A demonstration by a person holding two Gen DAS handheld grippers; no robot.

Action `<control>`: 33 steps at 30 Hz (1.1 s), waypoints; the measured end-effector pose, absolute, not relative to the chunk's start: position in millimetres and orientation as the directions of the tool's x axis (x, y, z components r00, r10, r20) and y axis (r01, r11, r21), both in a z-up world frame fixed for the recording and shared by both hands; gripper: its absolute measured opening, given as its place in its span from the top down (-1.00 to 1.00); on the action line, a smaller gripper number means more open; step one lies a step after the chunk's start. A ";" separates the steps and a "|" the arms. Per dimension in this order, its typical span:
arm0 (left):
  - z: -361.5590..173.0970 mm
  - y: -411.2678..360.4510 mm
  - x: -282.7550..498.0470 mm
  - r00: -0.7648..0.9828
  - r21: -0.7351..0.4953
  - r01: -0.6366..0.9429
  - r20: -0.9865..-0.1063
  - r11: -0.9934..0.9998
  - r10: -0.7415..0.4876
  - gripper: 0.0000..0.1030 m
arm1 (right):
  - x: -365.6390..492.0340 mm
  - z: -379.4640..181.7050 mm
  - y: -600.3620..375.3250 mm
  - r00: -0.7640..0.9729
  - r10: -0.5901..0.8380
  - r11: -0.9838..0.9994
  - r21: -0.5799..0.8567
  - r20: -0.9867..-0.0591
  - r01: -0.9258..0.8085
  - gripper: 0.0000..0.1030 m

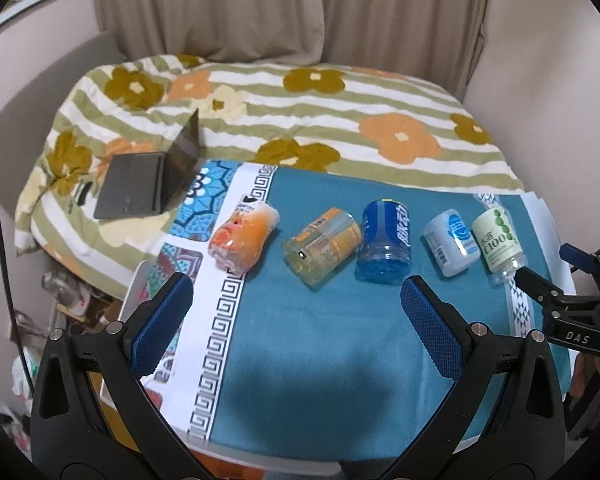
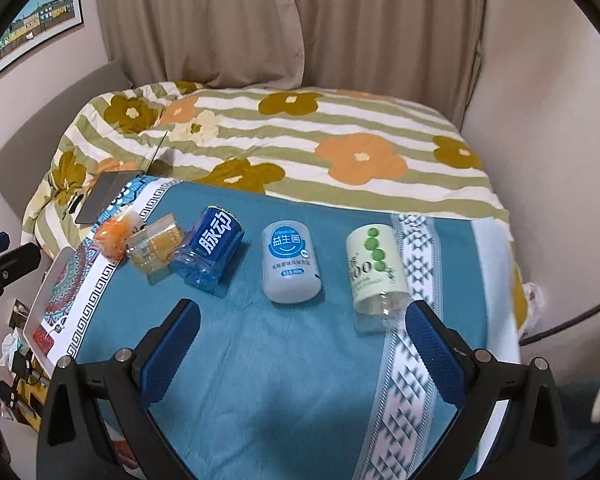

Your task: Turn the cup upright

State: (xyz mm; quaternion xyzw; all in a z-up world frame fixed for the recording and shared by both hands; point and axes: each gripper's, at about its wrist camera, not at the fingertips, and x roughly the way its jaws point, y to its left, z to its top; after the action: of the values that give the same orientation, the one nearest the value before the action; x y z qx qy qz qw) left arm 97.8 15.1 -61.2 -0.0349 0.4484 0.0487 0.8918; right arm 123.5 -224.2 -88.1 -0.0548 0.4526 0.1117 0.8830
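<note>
Several cut-bottle cups lie on their sides in a row on the teal cloth (image 1: 308, 332): an orange cup (image 1: 242, 238) (image 2: 112, 238), a clear yellow-orange cup (image 1: 322, 246) (image 2: 156, 250), a blue cup (image 1: 386, 242) (image 2: 210, 250), a white cup with a blue logo (image 1: 452, 242) (image 2: 290, 262) and a pale green cup (image 1: 500, 242) (image 2: 376, 268). My left gripper (image 1: 296, 300) is open and empty, hovering in front of the yellow-orange and blue cups. My right gripper (image 2: 304, 324) is open and empty, in front of the white and green cups; it also shows in the left wrist view (image 1: 548, 280).
The cloth covers a small table (image 2: 44, 300) beside a bed with a flowered quilt (image 1: 300, 116). An open laptop (image 1: 152, 180) sits on the bed at the left. Clutter lies on the floor at lower left (image 1: 68, 296). Curtains hang behind.
</note>
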 end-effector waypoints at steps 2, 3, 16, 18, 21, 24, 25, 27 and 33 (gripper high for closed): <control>-70.8 18.1 113.4 0.574 -0.018 -0.102 -0.817 0.995 0.044 -1.00 | 134.8 -97.1 -219.2 0.550 0.141 0.966 -0.006 -0.823 -0.257 -0.98; -76.0 19.6 122.5 0.563 -0.017 -0.090 -0.825 0.996 0.037 -1.00 | 140.5 -102.1 -216.9 0.541 0.138 0.965 -0.009 -0.829 -0.260 -0.98; -127.4 18.1 199.3 0.468 -0.025 0.044 -0.883 0.999 -0.043 -1.00 | 204.1 -166.0 -187.9 0.459 0.054 0.954 -0.090 -0.887 -0.287 -0.71; -131.3 17.8 205.2 0.460 -0.029 0.052 -0.886 0.998 -0.050 -1.00 | 209.2 -172.2 -186.5 0.447 0.045 0.953 -0.095 -0.894 -0.286 -0.69; -136.2 19.8 211.1 0.450 -0.040 0.056 -0.891 0.998 -0.060 -1.00 | 215.3 -180.6 -184.5 0.432 0.044 0.952 -0.093 -0.901 -0.290 -0.61; -139.2 21.6 214.3 0.445 -0.047 0.055 -0.893 0.997 -0.066 -1.00 | 216.5 -186.9 -181.6 0.416 0.042 0.949 -0.094 -0.908 -0.301 -0.41; -139.5 22.0 214.3 0.444 -0.048 0.056 -0.894 0.997 -0.068 -1.00 | 216.7 -188.7 -181.2 0.412 0.042 0.949 -0.092 -0.910 -0.302 -0.31; -139.2 21.9 213.5 0.444 -0.046 0.057 -0.893 0.997 -0.067 -1.00 | 217.8 -192.3 -180.9 0.400 0.048 0.949 -0.083 -0.915 -0.303 -0.12; -137.4 23.6 208.2 0.451 -0.049 0.056 -0.890 0.997 -0.069 -1.00 | 214.1 -188.0 -181.0 0.409 0.067 0.952 -0.064 -0.910 -0.298 -0.10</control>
State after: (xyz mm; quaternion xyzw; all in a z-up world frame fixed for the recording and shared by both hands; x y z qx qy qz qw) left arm 208.2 23.6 -137.4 -0.0063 0.5229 -0.0367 0.8516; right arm 214.1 -181.0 -188.0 -0.1086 0.5323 0.1097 0.8324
